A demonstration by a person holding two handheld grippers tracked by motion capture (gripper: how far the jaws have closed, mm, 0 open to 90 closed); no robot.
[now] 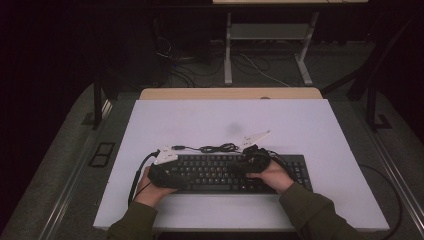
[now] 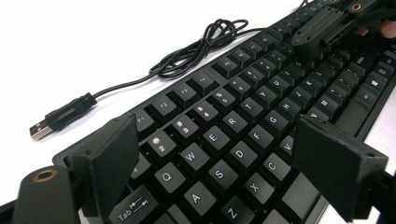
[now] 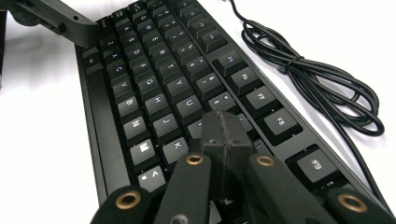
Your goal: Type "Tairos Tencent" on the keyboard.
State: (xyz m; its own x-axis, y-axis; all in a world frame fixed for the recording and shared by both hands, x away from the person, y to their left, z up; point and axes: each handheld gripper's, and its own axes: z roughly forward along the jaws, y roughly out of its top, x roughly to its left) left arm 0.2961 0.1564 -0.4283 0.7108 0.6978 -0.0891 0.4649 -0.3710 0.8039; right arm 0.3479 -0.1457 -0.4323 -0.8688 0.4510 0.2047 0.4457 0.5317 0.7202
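Coiled cable (image 1: 218, 148) crowds keyboard (image 1: 210, 172) far edge; mat (image 1: 300, 125) beyond open.

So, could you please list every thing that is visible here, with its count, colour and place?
keyboard: one, black, on the near middle of the table.
cable: one, black, bundled just behind the keyboard, its USB plug lying loose on the table.
table: one, white top.
desk frame: one, pale, on the floor beyond the table.
left gripper: one, black, jaws open over the keyboard's left end.
right gripper: one, black, jaws shut, tips over the keys.
sleeves: two, olive green, near edge.
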